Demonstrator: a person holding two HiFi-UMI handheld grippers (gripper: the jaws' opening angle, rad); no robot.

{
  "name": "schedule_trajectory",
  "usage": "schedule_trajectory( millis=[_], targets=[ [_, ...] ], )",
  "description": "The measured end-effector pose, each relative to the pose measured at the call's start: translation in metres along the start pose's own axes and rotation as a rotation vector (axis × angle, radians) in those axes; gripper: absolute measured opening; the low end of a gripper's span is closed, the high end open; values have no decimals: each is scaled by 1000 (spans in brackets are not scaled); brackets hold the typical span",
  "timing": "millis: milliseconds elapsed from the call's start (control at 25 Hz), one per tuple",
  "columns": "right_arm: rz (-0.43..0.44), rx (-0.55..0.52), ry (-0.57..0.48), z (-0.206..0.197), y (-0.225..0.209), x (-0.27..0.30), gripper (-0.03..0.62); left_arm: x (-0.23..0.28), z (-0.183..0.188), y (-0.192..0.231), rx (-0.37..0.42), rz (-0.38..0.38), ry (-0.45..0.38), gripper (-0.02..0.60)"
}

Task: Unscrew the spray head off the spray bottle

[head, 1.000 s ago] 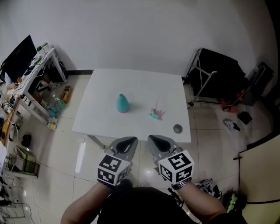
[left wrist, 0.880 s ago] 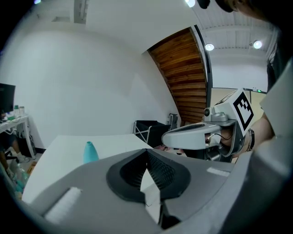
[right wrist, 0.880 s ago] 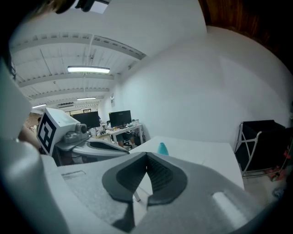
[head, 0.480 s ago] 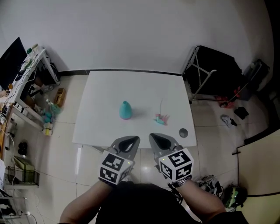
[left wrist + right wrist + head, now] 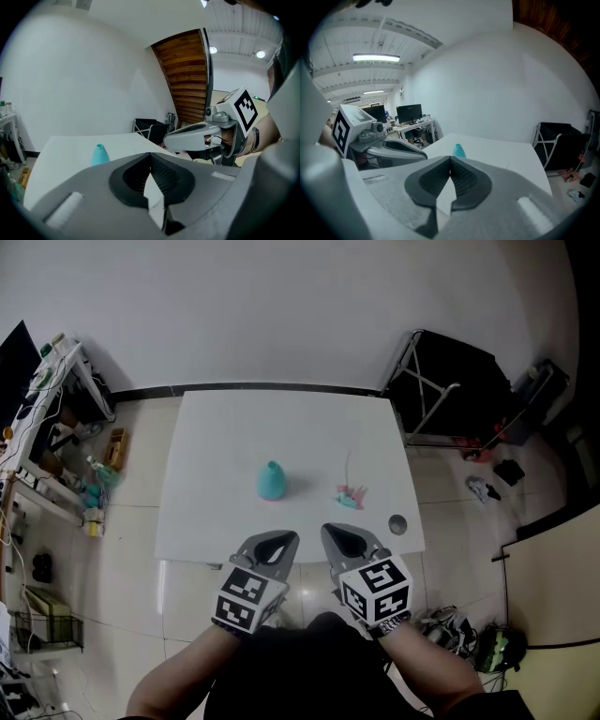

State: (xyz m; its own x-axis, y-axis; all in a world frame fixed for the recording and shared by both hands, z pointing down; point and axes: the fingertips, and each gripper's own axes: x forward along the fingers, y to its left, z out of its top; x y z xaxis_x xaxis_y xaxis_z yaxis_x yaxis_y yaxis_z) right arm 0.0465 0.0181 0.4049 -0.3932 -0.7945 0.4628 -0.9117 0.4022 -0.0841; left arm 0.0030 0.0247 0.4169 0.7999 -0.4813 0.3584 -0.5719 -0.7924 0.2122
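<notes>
A teal spray bottle [image 5: 271,481] stands upright near the middle of the white table [image 5: 216,512], with no head on it; it also shows as a teal bottle [image 5: 99,154] in the left gripper view and as a teal bottle [image 5: 459,151] in the right gripper view. The pink and teal spray head [image 5: 351,492] with its thin tube lies on the table to the bottle's right. My left gripper [image 5: 270,546] and right gripper [image 5: 342,540] hover side by side at the table's near edge, both shut with nothing in them.
A small round grey cap [image 5: 397,523] lies near the table's right front corner. A black folding rack [image 5: 450,390] stands right of the table. Cluttered desks and shelves [image 5: 52,418] line the left side. Bags and shoes [image 5: 469,634] lie on the floor.
Both grippers have come forward and a little lower toward the table's near edge, still shut. The table, bottle and spray head sit lower and nearer in the head view.
</notes>
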Motion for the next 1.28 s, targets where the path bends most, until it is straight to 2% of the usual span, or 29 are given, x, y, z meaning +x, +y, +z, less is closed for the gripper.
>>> schedule_trajectory(
  millis=[520,1040,1280],
  targets=[
    [-8,-33,80,-15,-36,23,-8,38,-8,14,-12,24,36,18],
    [54,-50,189,-48,-97,48,-6,93,-21,24,-66,101,122,43],
    [93,-69,249,-71,-121,55,51,118,-30,21,-87,133,162,54]
  ],
)
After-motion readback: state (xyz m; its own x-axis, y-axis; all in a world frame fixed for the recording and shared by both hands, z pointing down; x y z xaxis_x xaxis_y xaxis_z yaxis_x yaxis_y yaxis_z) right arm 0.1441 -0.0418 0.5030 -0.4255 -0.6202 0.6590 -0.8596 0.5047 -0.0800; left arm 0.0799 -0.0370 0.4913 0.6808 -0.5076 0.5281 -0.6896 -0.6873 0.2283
